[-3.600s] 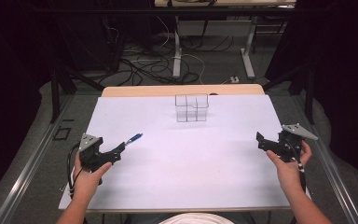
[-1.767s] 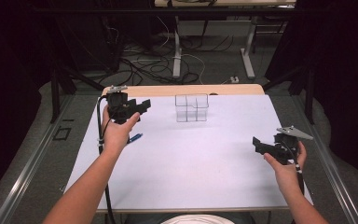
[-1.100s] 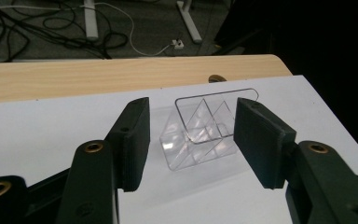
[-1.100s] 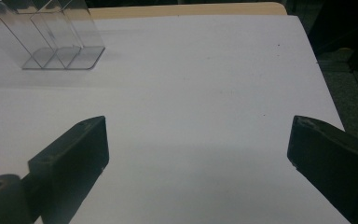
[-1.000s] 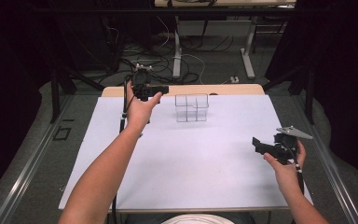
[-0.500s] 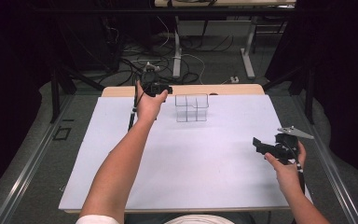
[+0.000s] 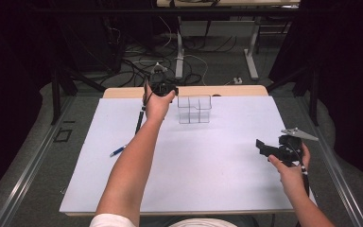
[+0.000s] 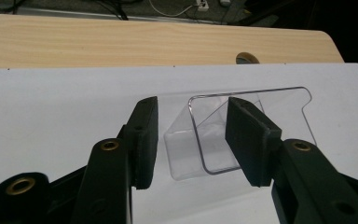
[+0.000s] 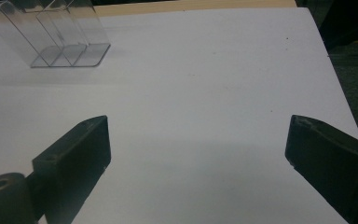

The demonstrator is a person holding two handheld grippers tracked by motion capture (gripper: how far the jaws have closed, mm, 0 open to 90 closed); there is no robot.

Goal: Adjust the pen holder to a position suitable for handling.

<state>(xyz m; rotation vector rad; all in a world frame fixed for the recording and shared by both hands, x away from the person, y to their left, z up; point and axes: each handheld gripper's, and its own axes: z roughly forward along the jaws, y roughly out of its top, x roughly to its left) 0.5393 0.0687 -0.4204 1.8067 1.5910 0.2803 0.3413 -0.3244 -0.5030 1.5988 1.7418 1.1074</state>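
A clear plastic holder (image 7: 194,109) with several compartments stands near the far edge of the white sheet. My left gripper (image 7: 165,90) has reached out to its left end. In the left gripper view, the jaws of my left gripper (image 8: 191,112) have just been closing and stand on either side of the clear holder's (image 8: 200,149) end wall, with no pad pressing on it. A blue pen (image 7: 118,151) lies on the sheet at the left. At the right side, my right gripper (image 7: 261,145) hovers wide open with nothing in it. The right gripper (image 9: 198,123) faces the holder (image 9: 51,35) from afar.
The white sheet (image 7: 208,175) covers a wooden table whose bare far strip (image 7: 236,90) has a cable hole (image 8: 247,57). Cables and table legs lie on the floor beyond. A metal rail (image 7: 23,175) runs along the left.
My left gripper let go of the blue pen at the front left, travelled to the far edge, then came right and down onto the holder's end. The right gripper stayed put.
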